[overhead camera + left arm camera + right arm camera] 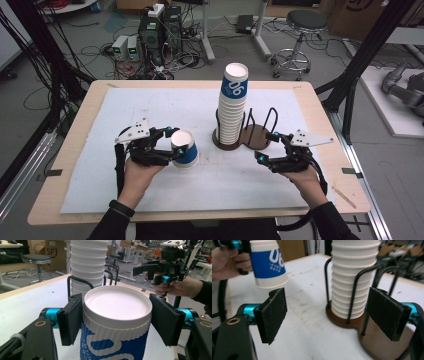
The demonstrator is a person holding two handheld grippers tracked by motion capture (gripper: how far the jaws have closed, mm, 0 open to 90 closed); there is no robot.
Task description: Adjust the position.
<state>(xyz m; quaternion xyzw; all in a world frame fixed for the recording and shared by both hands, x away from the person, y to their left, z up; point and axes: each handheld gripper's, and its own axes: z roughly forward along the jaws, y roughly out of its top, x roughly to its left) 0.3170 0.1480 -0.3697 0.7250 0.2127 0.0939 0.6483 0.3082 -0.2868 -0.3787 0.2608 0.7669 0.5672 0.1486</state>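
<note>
A blue-and-white paper cup [185,148] [117,315] is clamped upside down between the pads [72,317] of my left gripper [176,145] [117,320], its closed white base facing the camera. It hangs slightly tilted at the left of the mat, also seen from the right gripper view as the cup [268,265]. A tall stack of inverted cups [233,107] [354,277] [87,265] stands in a wire holder on a round wooden base [255,137] [347,322]. My right gripper [267,146] [327,315] is open with nothing in it, just right of the holder and level with its foot.
A white mat [150,110] covers the wooden table [80,130]. The holder's second wire slot [270,120] has no cups. Beyond the table are a stool [300,30], computer boxes with cables [155,35] and black frame posts [365,55].
</note>
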